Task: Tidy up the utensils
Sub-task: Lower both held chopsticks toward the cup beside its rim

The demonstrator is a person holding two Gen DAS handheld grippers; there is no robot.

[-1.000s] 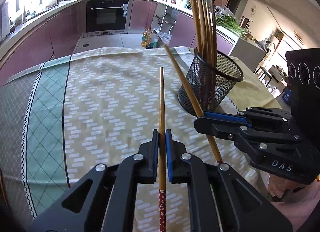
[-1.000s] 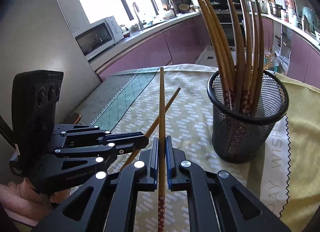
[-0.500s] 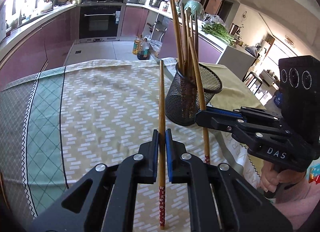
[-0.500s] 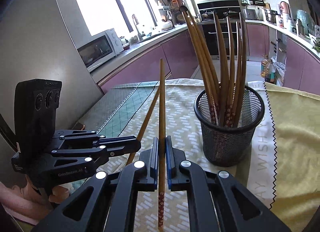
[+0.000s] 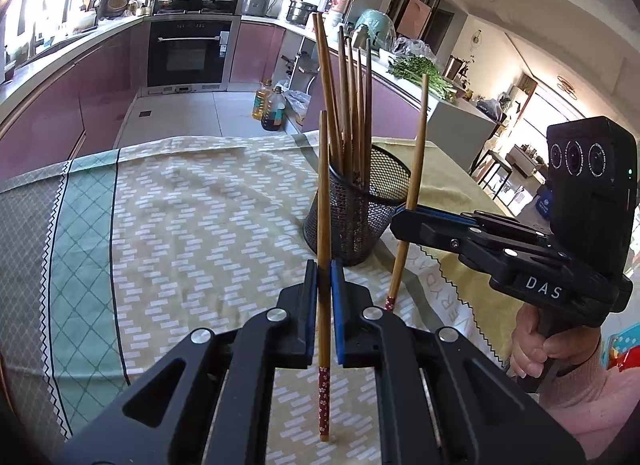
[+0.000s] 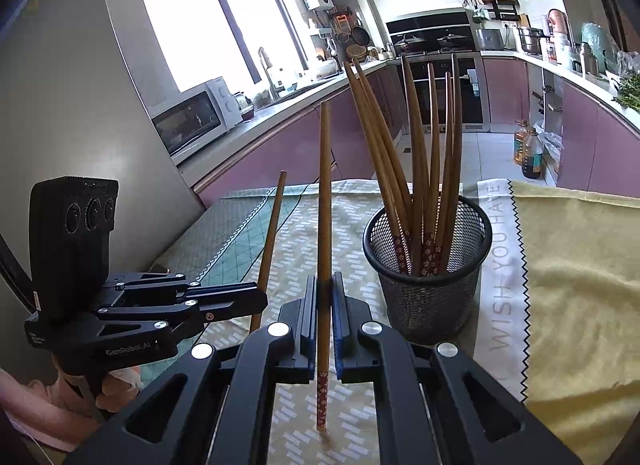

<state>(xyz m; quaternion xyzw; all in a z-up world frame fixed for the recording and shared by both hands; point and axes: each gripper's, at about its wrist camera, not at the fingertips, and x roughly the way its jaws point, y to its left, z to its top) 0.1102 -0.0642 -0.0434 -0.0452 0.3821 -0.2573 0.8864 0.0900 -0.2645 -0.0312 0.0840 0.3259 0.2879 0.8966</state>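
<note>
Wooden chopstick stock is noted in the left wrist view: one chopstick (image 5: 323, 201) is clamped upright between the blue-padded jaws of the left gripper (image 5: 324, 285), the jaws drawn in tight on the shaft, with the red patterned end pointing down, over the patterned tablecloth (image 5: 192, 225). A black mesh holder (image 5: 356, 217) is seen just beyond and to the right, standing on the cloth and containing several chopsticks (image 5: 352, 105) leaning upright. The right gripper (image 5: 404, 221) is seen at the right edge, closed on a second chopstick (image 5: 416, 145) held nearly vertical beside the holder's rim. The holding hand (image 5: 536, 349) is visible below it.

In the right wrist view, the second chopstick (image 6: 325, 193) is recorded as gripped upright in the right gripper (image 6: 325, 305), jaws pressed against it, its red end over the tablecloth (image 6: 288, 241). The mesh holder (image 6: 428, 265) stands to the right, on the cloth, apart from the gripper. The left gripper (image 6: 256, 301) appears at lower left, closed on its chopstick (image 6: 272, 233), which is tilted slightly.
</note>
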